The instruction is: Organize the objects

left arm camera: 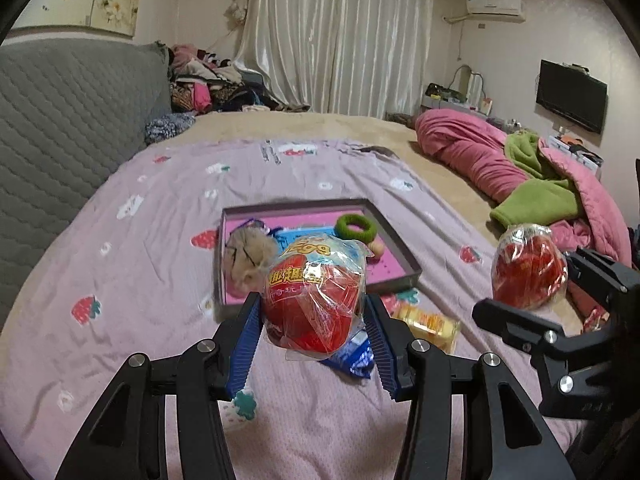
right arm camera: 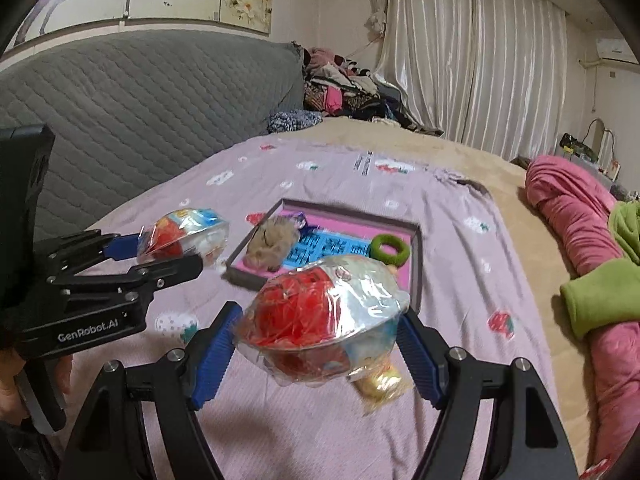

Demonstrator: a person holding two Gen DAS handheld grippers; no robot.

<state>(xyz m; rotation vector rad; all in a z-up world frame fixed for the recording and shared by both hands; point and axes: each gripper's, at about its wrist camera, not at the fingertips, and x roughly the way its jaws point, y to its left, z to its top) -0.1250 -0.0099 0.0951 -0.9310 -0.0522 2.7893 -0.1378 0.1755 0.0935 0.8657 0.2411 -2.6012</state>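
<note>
My left gripper (left arm camera: 312, 320) holds a red toy egg in crinkly clear wrap (left arm camera: 314, 300), blue ribbed pads pressing its sides, jaws at medium width; it's off the bed. Its label print is blurred, can't read it. The wrap hides the egg's lower edge, and a blue packet (left arm camera: 352, 358) on the bed shows only partly beneath it.

My right gripper (right arm camera: 320, 332) holds a second wrapped egg (right arm camera: 324, 316), red with a silvery-blue half, glossy crumpled film, jaws wider and clamped on both sides. It's also lifted clear of the bed. A yellow wrapped snack (right arm camera: 380, 384) lies half hidden under it.

Ahead of both sits a shallow rectangular tray (left arm camera: 394, 240), dark rim, pink floor, holding a tan fluffy pompom (left arm camera: 248, 256), a green fuzzy ring (left arm camera: 356, 227) and a blue card partly covered by the egg in view. A small pinkish item by the ring is too small to tell.

All rests on a mauve strawberry-print sheet (left arm camera: 140, 280) over the bed. A grey quilted headboard (left arm camera: 60, 120) stands on the left and a pink duvet with green fleece (left arm camera: 520, 168) lies on the right. A hand (right arm camera: 12, 384) is cut off at the frame edge.
</note>
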